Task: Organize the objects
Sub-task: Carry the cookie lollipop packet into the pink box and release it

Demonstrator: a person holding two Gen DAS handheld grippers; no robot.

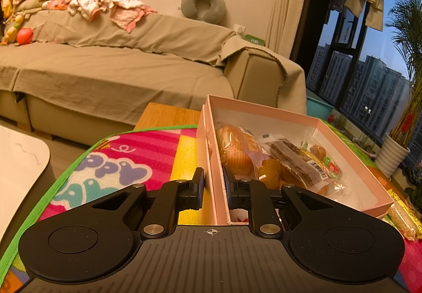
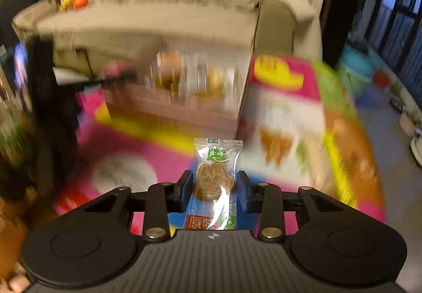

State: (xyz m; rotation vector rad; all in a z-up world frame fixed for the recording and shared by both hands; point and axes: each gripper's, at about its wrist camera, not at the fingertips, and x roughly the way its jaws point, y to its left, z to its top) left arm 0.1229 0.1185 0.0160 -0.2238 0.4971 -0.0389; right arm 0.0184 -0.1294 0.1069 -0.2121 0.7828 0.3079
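Observation:
A pink cardboard box (image 1: pixel 350 153) sits on the colourful play mat (image 1: pixel 126 161) and holds a wrapped bread roll (image 1: pixel 234 145), yellow candies (image 1: pixel 269 174) and other snack packets. My left gripper (image 1: pixel 213 185) is shut on the box's near left wall, one finger inside and one outside. My right gripper (image 2: pixel 214 187) is shut on a clear-wrapped rabbit-shaped biscuit (image 2: pixel 215 182), held above the mat. The box (image 2: pixel 184 98) shows blurred ahead in the right wrist view.
A wrapped snack stick (image 1: pixel 402 221) lies on the mat right of the box. A covered sofa (image 1: pixel 118 69) with clothes stands behind. A white table corner (image 1: pixel 21 161) is at the left. A large window (image 1: pixel 364 77) and potted plant (image 1: pixel 393 153) are at the right.

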